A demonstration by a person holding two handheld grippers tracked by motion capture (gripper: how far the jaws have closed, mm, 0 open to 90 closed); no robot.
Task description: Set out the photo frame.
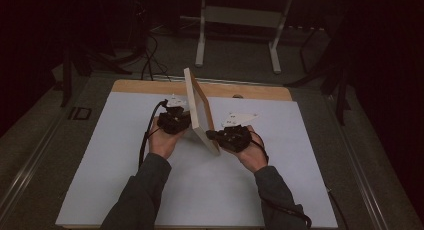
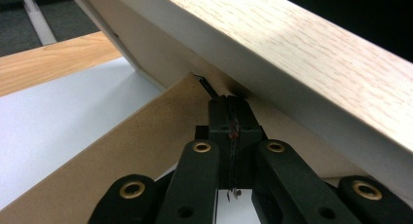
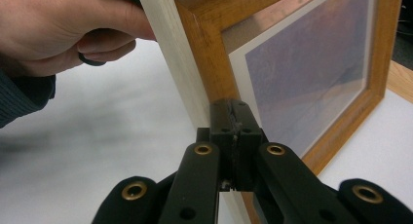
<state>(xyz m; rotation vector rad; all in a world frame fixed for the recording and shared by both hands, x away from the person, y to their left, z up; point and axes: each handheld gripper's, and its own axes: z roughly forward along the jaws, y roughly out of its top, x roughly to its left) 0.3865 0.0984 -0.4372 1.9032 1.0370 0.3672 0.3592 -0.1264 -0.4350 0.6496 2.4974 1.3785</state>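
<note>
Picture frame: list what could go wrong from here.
1. The picture frame stands tilted on one edge on the white table; it may tip if either support slips.
2. The left gripper is shut at the brown backing stand, which could bend or tear.
3. The right gripper, shut, presses the frame's front edge beside the glass and might slide onto it and scratch it.
</note>
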